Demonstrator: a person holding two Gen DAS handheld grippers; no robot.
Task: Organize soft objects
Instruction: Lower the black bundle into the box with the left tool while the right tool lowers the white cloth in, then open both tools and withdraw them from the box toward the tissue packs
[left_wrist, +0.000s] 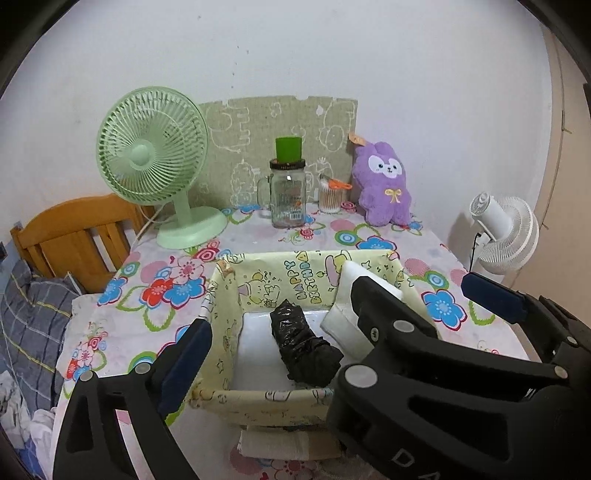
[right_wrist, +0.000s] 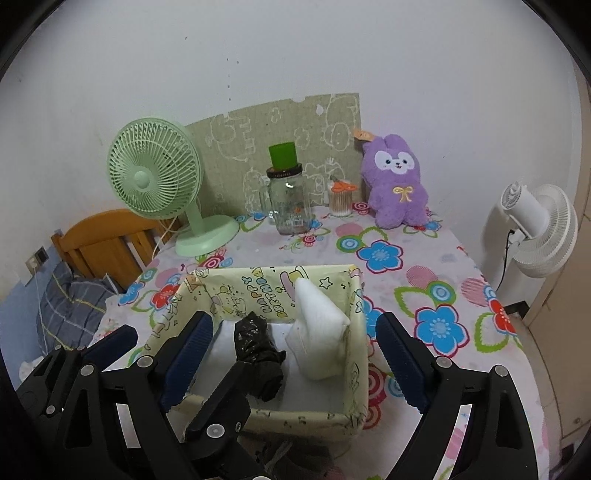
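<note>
A yellow patterned storage box (left_wrist: 221, 291) (right_wrist: 354, 354) sits on the flowered tablecloth. In it lie a black crumpled plastic bundle (left_wrist: 303, 343) (right_wrist: 258, 350) and a white soft pack (left_wrist: 343, 321) (right_wrist: 317, 332) leaning on the right wall. A purple plush bunny (left_wrist: 384, 184) (right_wrist: 397, 181) sits at the back right. My left gripper (left_wrist: 332, 325) is open over the box, nothing between its fingers; it shows at the left in the right wrist view. My right gripper (right_wrist: 291, 350) is open above the box, empty; its fingers (left_wrist: 495, 299) show in the left wrist view.
A green desk fan (left_wrist: 151, 147) (right_wrist: 155, 173) stands back left. A glass jar with a green cup on it (left_wrist: 288, 195) (right_wrist: 286, 199) and a cotton-swab tub (left_wrist: 330, 195) (right_wrist: 341, 199) stand at the back. A white fan (right_wrist: 535, 225) stands right, a wooden chair (left_wrist: 74, 236) left.
</note>
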